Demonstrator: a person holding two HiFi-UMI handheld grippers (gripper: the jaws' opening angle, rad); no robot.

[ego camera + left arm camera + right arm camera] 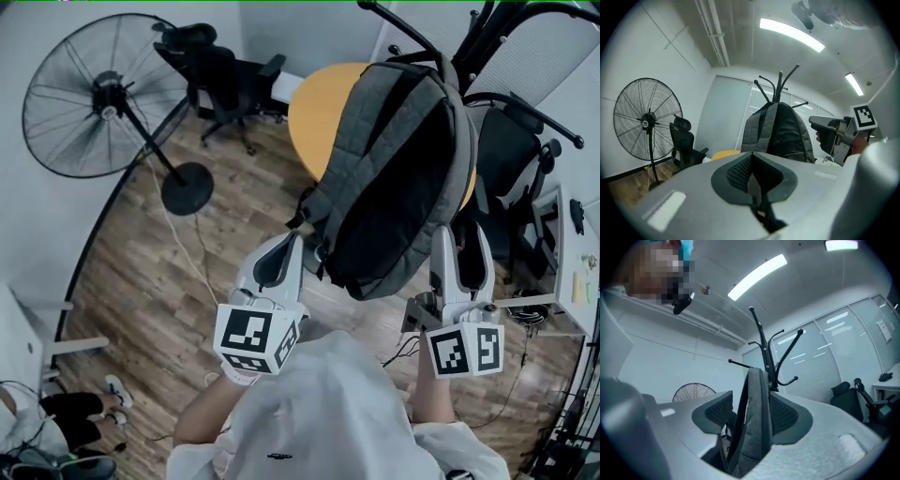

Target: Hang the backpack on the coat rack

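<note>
White plastic shells your left gripper [751, 169], and its dark pads meet along one line: it is closed, with nothing caught in it. It points about level at the lower left flank of the backpack [394, 169], near the fabric; I cannot tell whether it touches.

The grey backpack hangs ahead of both grippers from the black coat rack [780, 89], its top up among the rack's curved arms.

Your right gripper [749, 411] sits at the pack's lower right side with its jaws spread wide. The pack's edge stands between them, seen end on, with a gap showing beside the left pad, so nothing is clamped.

Each gripper carries a cube [255, 339] with black-and-white square markers: patterns, not words. A round label on the hub of the fan [103, 94] is too small to read.

That black wire fan stands on its round base well off to the left of your left gripper, with a black office chair [220, 75] beyond it. Behind the backpack is a round yellow worktop [314, 117]. Brown wood planks make the floor [150, 281] below both grippers, the walls are white, and strip lights [790, 33] cross the ceiling. Right of your right gripper, a pale worktop [581, 300] carries small items.
</note>
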